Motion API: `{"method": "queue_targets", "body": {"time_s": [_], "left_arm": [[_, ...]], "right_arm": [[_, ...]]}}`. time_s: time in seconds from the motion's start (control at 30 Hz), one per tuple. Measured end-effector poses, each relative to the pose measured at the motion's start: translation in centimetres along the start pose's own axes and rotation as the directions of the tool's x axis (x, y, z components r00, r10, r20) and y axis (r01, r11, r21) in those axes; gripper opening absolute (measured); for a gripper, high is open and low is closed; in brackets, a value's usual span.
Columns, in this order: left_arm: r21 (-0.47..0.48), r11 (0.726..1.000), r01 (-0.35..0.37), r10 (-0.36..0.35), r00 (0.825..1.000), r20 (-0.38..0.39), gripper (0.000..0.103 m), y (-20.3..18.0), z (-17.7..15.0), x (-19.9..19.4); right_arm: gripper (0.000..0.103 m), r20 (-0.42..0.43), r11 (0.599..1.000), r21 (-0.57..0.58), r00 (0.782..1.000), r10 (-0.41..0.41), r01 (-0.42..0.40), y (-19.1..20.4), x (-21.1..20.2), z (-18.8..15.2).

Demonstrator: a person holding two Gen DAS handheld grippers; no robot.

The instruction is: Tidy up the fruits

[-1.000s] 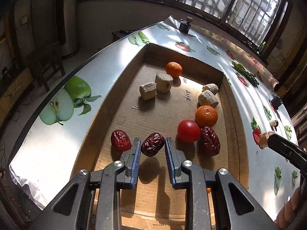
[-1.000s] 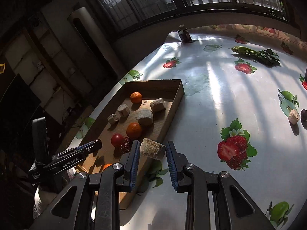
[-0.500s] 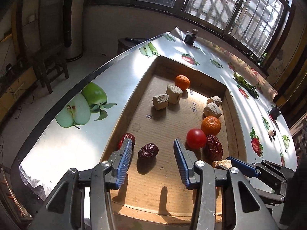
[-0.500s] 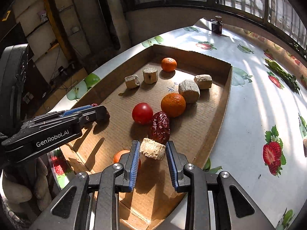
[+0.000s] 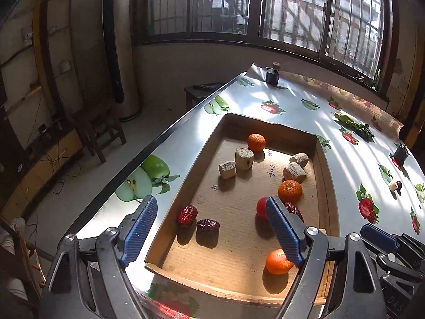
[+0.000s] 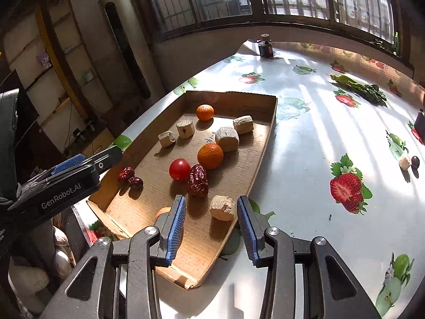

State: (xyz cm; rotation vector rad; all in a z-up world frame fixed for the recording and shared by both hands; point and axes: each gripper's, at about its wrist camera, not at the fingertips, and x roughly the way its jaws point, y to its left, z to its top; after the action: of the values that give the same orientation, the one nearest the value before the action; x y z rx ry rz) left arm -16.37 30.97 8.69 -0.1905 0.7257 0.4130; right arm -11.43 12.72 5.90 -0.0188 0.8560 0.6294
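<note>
A cardboard tray (image 5: pixel 326 186) holds several oranges, beige chunks, dates and a cherry tomato (image 6: pixel 179 169). My left gripper (image 5: pixel 209 204) hangs above the tray's near left part with its jaws opening wide and nothing pressed between them. A dark date (image 5: pixel 207 225) lies on the cardboard below them, next to a red date (image 5: pixel 187 214). My right gripper (image 6: pixel 211 200) is over the tray's near right corner with its jaws opening. A beige chunk (image 6: pixel 222 208) rests on the cardboard between the pads, touching neither. The left gripper's right finger partly hides the tomato.
The tray sits on a table with a fruit-print cloth (image 6: pixel 305 159). On the cloth to the right lie a small beige piece (image 6: pixel 405 162) and a dark ball (image 6: pixel 415 161). A green vegetable (image 6: pixel 358 87) and a dark jar (image 6: pixel 265 46) stand farther back. The table's left edge (image 5: pixel 159 138) drops to the floor.
The left gripper let go of the dark date, opened wide and rose. The right gripper carried the beige chunk over the tray, set it down and opened around it.
</note>
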Motion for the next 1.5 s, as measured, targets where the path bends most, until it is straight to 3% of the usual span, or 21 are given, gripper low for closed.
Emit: {"method": "queue_targets", "body": {"time_s": [0.43, 1.23, 1.4, 1.5], "left_arm": [[0.107, 0.994, 0.001, -0.004, 1.000, 0.027, 0.083, -4.5, -0.5, -2.2], [0.157, 0.988, 0.003, -0.010, 0.999, 0.043, 0.084, -7.0, -1.3, -3.5], [0.130, 0.991, -0.039, 0.022, 0.992, 0.126, 0.086, -7.0, -1.1, -4.8], [0.096, 0.993, -0.069, 0.046, 0.975, 0.219, 0.099, -6.7, -0.9, -6.4]], "right_arm": [[0.047, 0.049, 0.998, 0.064, 0.999, -0.004, 0.001, -2.4, -3.0, -1.2], [0.050, 0.094, 0.996, 0.069, 0.993, -0.065, 0.058, -3.5, -4.8, -2.6], [0.051, 0.099, 0.996, 0.066, 0.992, -0.074, 0.067, -3.5, -4.9, -2.7], [0.051, 0.107, 0.995, 0.060, 0.991, -0.082, 0.076, -3.3, -5.0, -2.8]]}}
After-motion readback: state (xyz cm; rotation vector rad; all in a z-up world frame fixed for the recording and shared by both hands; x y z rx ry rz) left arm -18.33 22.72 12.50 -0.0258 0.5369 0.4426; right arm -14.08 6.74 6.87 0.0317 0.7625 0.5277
